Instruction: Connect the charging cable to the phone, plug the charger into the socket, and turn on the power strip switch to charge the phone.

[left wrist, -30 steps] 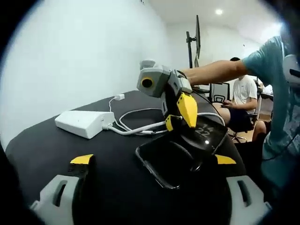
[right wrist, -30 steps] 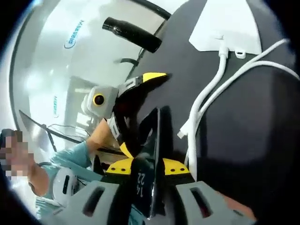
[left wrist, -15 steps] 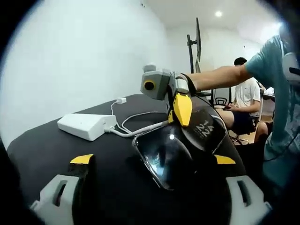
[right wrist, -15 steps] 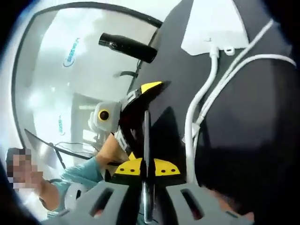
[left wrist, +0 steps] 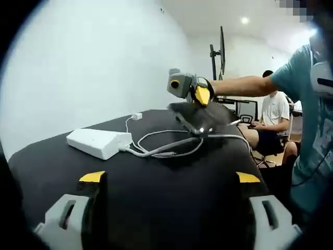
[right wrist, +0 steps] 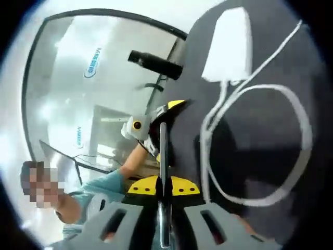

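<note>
Left gripper view: the right gripper (left wrist: 200, 96) has lifted the phone (left wrist: 196, 115) off the table (left wrist: 156, 192), above the cable (left wrist: 171, 146) — pinched edge-on. The left gripper (left wrist: 169, 179) stays wide and empty — the cable is still unconnected beside the strip (left wrist: 99, 142).

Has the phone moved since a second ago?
Yes. The right gripper has lifted the phone off the table, up and farther away, judged against the power strip.

Bare black table (left wrist: 171, 198) lies open before the left gripper (left wrist: 169, 179); power strip (left wrist: 99, 142) and looped white cable (left wrist: 171, 147) obstruct beyond.
</note>
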A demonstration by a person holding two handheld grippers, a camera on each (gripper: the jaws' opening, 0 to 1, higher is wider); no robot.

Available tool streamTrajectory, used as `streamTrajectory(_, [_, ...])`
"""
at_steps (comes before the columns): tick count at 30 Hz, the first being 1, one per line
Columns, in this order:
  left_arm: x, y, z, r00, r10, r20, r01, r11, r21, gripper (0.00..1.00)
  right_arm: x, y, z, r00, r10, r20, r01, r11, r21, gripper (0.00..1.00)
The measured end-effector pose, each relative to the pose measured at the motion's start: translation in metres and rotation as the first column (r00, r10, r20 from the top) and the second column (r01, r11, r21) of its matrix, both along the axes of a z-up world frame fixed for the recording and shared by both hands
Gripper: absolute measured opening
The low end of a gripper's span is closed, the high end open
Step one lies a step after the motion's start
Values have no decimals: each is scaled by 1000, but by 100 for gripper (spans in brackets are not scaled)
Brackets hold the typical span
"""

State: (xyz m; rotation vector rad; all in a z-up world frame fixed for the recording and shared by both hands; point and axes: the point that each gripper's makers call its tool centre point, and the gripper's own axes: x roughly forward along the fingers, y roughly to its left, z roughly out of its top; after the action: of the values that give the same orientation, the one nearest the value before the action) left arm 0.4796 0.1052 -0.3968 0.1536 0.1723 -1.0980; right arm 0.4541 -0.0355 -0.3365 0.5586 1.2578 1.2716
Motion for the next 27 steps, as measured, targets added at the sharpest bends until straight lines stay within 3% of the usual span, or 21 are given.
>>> streamTrajectory(5, [2, 1, -7, 1000, 7, -24, -6, 1000, 22, 92, 11, -71, 11, 999, -34, 33, 34, 999, -6, 5])
streamTrajectory(8, [6, 2, 2, 997, 14, -74, -18, 999, -51, 90, 19, -114, 2, 996, -93, -5, 93, 995, -47, 5])
streamTrajectory(10, [11, 6, 10, 995, 26, -93, -36, 994, -103, 90, 24, -136, -6, 994, -100, 35, 102, 992, -69, 5])
streamTrajectory(11, [15, 8, 13, 994, 39, -107, -52, 990, -131, 90, 26, -148, -11, 991, -98, 89, 104, 993, -62, 5])
streamTrajectory(15, [20, 11, 16, 992, 63, -107, -79, 986, -145, 87, 27, -186, -24, 994, -110, -7, 110, 994, -29, 5])
streamTrajectory(19, [21, 6, 14, 991, 72, -111, -87, 987, -133, 87, 42, -209, -44, 988, -156, -12, 155, 987, -48, 5])
streamTrajectory(22, [19, 4, 12, 992, 69, -102, -81, 990, -119, 89, 53, -219, -56, 981, -186, -54, 182, 981, -71, 5])
streamTrajectory(25, [19, 4, 12, 993, 69, -96, -80, 991, -111, 89, 57, -219, -61, 982, -183, -49, 180, 982, -58, 6])
streamTrajectory(27, [19, 3, 12, 993, 69, -100, -80, 990, -115, 89, 68, -220, -69, 980, -186, 76, 192, 979, -73, 7])
